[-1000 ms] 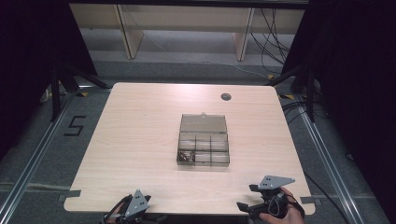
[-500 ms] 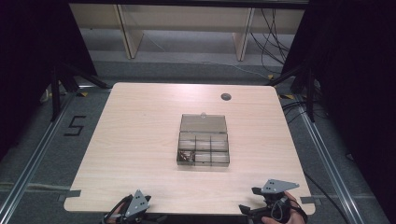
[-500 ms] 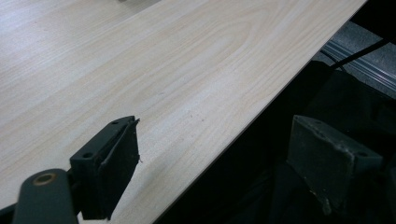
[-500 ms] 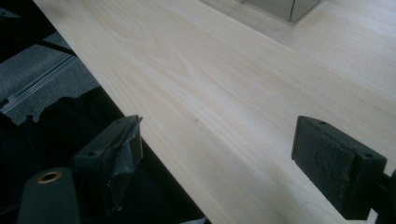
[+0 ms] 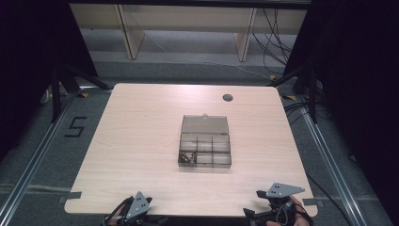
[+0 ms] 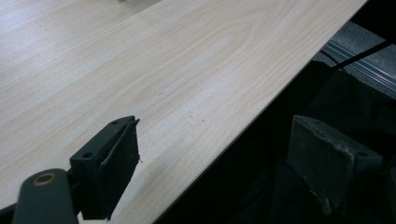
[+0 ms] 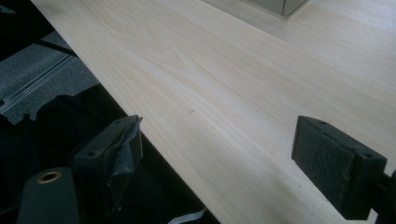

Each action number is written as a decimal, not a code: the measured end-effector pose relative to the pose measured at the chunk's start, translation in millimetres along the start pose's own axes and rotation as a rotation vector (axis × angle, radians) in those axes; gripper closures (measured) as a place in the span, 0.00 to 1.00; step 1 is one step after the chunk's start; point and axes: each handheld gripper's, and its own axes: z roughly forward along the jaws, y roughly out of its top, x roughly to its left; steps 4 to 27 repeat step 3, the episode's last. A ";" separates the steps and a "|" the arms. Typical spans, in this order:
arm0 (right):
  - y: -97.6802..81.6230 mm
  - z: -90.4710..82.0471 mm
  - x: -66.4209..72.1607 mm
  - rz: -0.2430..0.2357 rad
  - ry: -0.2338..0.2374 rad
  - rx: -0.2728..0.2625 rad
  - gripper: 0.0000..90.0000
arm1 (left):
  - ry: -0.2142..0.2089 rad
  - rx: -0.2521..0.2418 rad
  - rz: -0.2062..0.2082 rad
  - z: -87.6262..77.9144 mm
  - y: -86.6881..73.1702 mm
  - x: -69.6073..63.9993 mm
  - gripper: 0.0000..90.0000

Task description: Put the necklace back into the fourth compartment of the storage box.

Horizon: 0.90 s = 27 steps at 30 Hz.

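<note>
Compartment box of clear grey plastic (image 5: pixel 205 147), with its lid open, sits at the middle of the pale wooden tabletop (image 5: pixel 141 141), well apart from both grippers. It looks light, stiff and a little slippery; small parts lie in one near compartment, so tilting may spill them. I would grip it by a side wall. The left gripper (image 6: pixel 219 168) and the right gripper (image 7: pixel 219 163) have jaws apart, holding nothing, at the near edge.

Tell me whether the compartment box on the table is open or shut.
Open. In the high view the box has its lid folded back flat on the table behind it, and the divided compartments lie uncovered.
</note>
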 end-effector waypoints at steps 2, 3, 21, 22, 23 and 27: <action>0.2 0.3 -0.7 0.008 0.034 0.010 0.19 | -0.002 0.001 0.002 0.1 0.1 0.1 0.18; 0.2 0.3 -0.7 0.008 0.034 0.010 0.19 | -0.002 0.001 0.002 0.1 0.1 0.1 0.18; 0.2 0.3 -0.7 0.008 0.034 0.010 0.19 | -0.002 0.001 0.002 0.1 0.1 0.1 0.18; 0.2 0.3 -0.7 0.008 0.034 0.010 0.19 | -0.002 0.001 0.002 0.1 0.1 0.1 0.18; 0.2 0.3 -0.7 0.008 0.034 0.010 0.19 | -0.002 0.001 0.002 0.1 0.1 0.1 0.18; 0.2 0.3 -0.7 0.008 0.034 0.010 0.19 | -0.002 0.001 0.002 0.1 0.1 0.1 0.18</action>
